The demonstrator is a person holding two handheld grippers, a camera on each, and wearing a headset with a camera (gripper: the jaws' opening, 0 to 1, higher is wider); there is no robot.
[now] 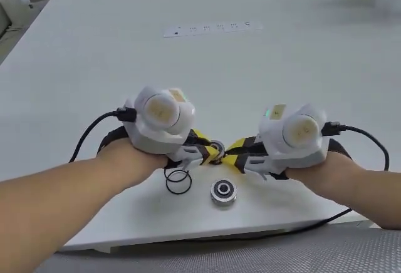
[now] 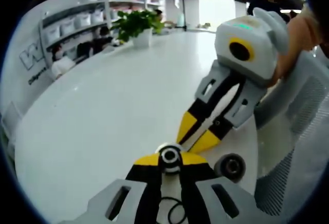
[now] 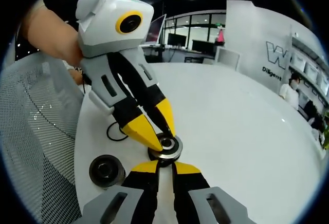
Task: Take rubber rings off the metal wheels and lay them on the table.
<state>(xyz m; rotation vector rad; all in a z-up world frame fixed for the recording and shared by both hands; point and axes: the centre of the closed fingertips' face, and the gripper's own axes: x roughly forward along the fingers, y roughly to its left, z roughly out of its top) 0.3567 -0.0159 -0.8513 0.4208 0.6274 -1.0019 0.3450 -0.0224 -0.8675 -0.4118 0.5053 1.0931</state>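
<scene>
Rubber rings (image 1: 167,183) on tbl (image 1: 250,66) – head view | plant (image 2: 134,23) – left gripper view

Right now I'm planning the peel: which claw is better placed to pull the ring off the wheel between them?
Probably right: the left claw pinches the wheel, while the right claw points at its rim.

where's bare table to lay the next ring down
Bare table stretches from beyond the left gripper and right gripper to the white strip, and out to either side. Crowded near the front edge: rubber rings and a loose wheel just below the jaws.
</scene>
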